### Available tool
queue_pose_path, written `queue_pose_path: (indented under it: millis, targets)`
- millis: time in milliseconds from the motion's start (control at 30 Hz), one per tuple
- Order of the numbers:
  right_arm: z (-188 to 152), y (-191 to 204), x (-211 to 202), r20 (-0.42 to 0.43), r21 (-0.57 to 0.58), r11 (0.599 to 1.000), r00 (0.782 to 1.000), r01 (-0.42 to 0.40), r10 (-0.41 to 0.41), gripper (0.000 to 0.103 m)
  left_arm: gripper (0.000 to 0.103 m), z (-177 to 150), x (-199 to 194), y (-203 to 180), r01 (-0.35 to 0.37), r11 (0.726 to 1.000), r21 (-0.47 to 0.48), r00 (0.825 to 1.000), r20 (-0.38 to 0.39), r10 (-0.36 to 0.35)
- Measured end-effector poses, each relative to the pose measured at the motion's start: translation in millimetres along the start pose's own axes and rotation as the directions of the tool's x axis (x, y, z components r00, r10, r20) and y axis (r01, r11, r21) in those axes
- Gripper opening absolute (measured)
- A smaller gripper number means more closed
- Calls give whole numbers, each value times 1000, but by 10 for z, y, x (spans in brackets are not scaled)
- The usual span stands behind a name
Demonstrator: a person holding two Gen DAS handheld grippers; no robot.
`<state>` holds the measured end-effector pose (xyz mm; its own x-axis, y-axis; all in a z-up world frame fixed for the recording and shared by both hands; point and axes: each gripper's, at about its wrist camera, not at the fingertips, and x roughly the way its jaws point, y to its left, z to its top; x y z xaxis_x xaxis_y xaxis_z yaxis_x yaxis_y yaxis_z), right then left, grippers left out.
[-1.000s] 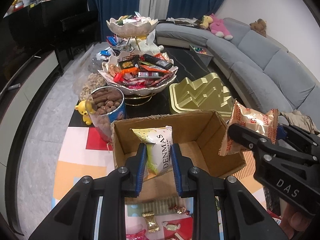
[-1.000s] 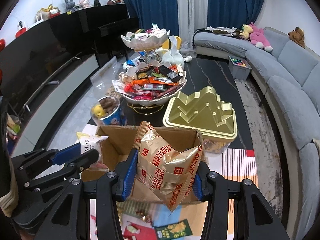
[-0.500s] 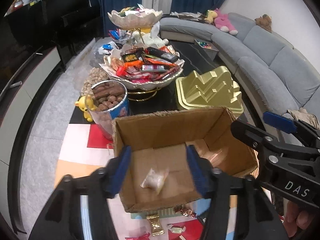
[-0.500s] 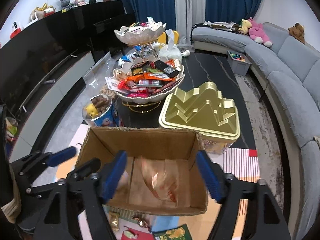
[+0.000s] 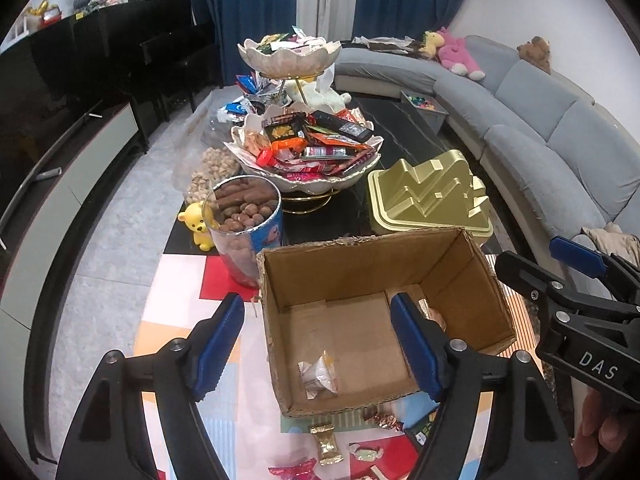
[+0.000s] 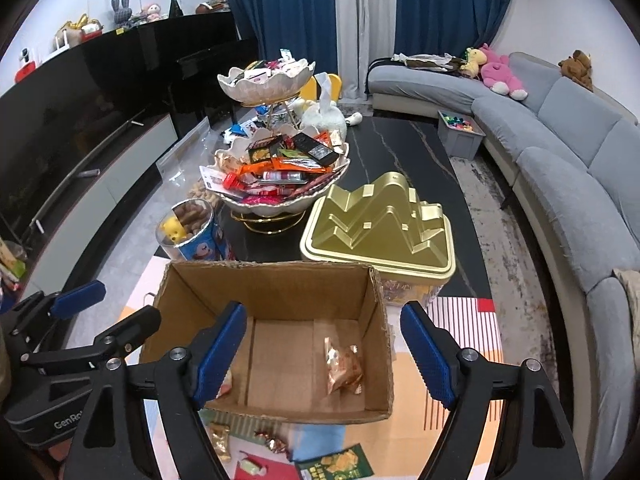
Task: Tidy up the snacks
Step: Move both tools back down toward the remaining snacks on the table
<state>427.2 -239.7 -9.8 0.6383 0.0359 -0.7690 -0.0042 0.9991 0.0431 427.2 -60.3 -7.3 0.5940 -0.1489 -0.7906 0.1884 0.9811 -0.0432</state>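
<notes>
An open cardboard box (image 5: 376,256) stands on the table; it also shows in the right wrist view (image 6: 264,276). A pale snack packet (image 5: 319,374) lies on its floor near the front. A gold biscuit bag (image 6: 344,364) lies on the box floor at the right. My left gripper (image 5: 318,350) is open and empty above the box's front. My right gripper (image 6: 322,354) is open and empty above the box. The right gripper also shows at the right of the left wrist view (image 5: 560,272).
A two-tier snack stand (image 6: 276,172) stands behind the box, a gold ridged tin (image 6: 380,228) to its right, and a tub of chocolates (image 5: 244,224) with a yellow bear toy (image 5: 196,224) to the left. Loose candies (image 5: 328,442) and a green packet (image 6: 340,464) lie in front of the box.
Both grippers opened and dropped their packets into the box: the pale packet from the left, the gold biscuit bag from the right. Both then rose a little above the box.
</notes>
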Motion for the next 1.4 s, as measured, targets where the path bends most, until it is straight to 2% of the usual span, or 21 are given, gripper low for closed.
queue_pose_path:
  millis: [367, 633, 900, 1400]
  targets:
    - [-103, -82, -227, 10, 31, 1000, 1000, 6, -6, 80, 75, -106, -229, -126, 2, 999, 36, 1000, 19, -2]
    - [-274, -167, -320, -1, 62, 998, 1000, 10, -10, 80, 75, -300, -300, -218, 16, 997, 75, 1000, 5, -16]
    - [-450, -118, -435, 0, 21, 999, 999, 48, -48, 80, 75, -481, -331, -272, 34, 992, 120, 999, -10, -33]
    - [-904, -115, -482, -123, 40, 997, 991, 64, -59, 80, 75, -869, -306, -400, 95, 963, 252, 994, -83, -76]
